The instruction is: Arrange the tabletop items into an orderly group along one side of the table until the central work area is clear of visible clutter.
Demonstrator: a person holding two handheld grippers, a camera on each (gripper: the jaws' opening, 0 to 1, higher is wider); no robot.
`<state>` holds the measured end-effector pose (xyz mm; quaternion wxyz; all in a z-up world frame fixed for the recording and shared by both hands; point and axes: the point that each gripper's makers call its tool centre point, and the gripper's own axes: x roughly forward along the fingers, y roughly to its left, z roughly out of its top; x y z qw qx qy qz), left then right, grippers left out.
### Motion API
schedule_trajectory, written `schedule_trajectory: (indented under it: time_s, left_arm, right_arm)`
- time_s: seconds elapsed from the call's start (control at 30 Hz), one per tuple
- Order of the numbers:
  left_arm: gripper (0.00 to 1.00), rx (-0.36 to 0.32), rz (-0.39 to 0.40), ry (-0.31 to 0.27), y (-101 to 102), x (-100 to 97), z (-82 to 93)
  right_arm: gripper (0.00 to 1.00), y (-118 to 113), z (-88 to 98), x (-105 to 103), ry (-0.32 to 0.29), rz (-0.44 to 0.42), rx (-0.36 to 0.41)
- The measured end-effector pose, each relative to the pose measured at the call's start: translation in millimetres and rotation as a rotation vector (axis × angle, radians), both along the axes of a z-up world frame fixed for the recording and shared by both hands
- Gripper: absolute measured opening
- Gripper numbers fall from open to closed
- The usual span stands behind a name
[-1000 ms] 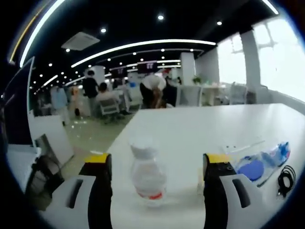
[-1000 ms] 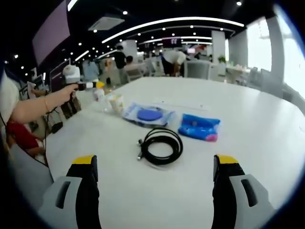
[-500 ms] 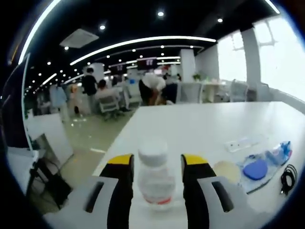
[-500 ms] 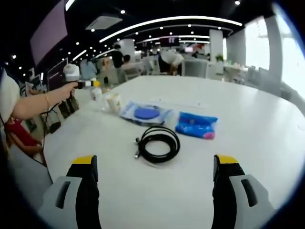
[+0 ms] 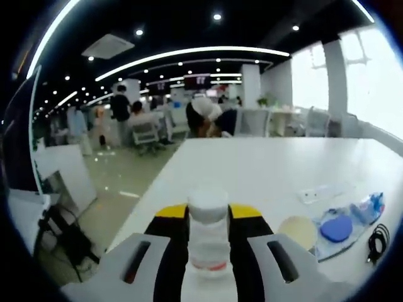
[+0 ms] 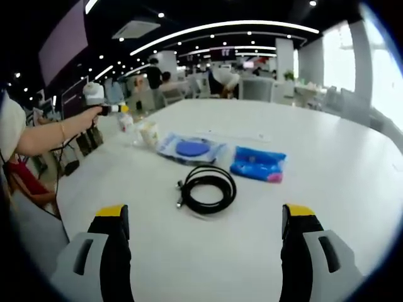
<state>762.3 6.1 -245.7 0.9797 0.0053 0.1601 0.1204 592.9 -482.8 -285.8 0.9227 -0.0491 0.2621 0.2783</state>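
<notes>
Left gripper [image 5: 208, 217]: jaws drawn in against both sides of the small clear bottle [image 5: 208, 242], clamped on its body below the white cap. The bottle stands upright at the near edge of the white table [image 5: 264, 167], close to the left corner.

Judgement: keep the grip low and level, and lift or slide only a little, staying along this edge so the group forms here. Avoid nudging the round pale lid [image 5: 298, 231] just beside it.

Right gripper [image 6: 204, 217]: jaws wide apart, holding nothing, hovering above the near table edge [image 6: 352, 157]. Beyond it lie the black coiled cable [image 6: 206, 189], then the blue packet [image 6: 257, 163] and a clear bag with a blue disc [image 6: 190, 149]; all are apart from one another.

Farther, at the left edge, the person's forearm [image 6: 56, 135] reaches out level toward the bottle.
</notes>
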Motion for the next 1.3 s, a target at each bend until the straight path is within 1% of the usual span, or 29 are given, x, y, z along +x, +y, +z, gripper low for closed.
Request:
schedule_trajectory:
  time_s: [0.17,0.23,0.37,0.53,0.7,0.97,1.23,1.3]
  left_arm:
    - [0.19,-0.006,0.001,-0.015,-4,3.8,6.1]
    - [0.19,0.004,-0.015,-0.022,-7,7.0,12.3]
    - [0.2,0.015,-0.029,-0.031,-14,9.6,17.7]
    - [0.2,0.006,-0.036,-0.025,-14,13.0,14.6]
    - [0.2,-0.004,-0.046,-0.018,-24,9.1,11.6]
    - [0.2,-0.012,-0.059,-0.01,-28,15.9,5.3]
    - [0.2,-0.021,-0.067,0.004,-35,15.0,-1.2]
    - [0.2,-0.019,-0.065,-0.003,-37,13.6,-1.6]
  right_arm:
    - [1.0,-1,0.6,0,-0.002,-0.005,0.0]
    - [1.0,-2,0.7,0,-0.002,-0.008,0.001]
    - [1.0,-2,1.1,0,-0.003,-0.007,0.001]
    - [1.0,-3,1.0,0,-0.004,-0.006,0.0]
    - [1.0,-3,1.9,0,-0.007,-0.004,0.004]
    - [1.0,-3,1.7,-1,-0.006,-0.003,0.001]
    - [1.0,-4,1.9,-1,-0.006,-0.007,0.0]
    - [1.0,-5,1.9,-1,-0.006,-0.007,-0.001]
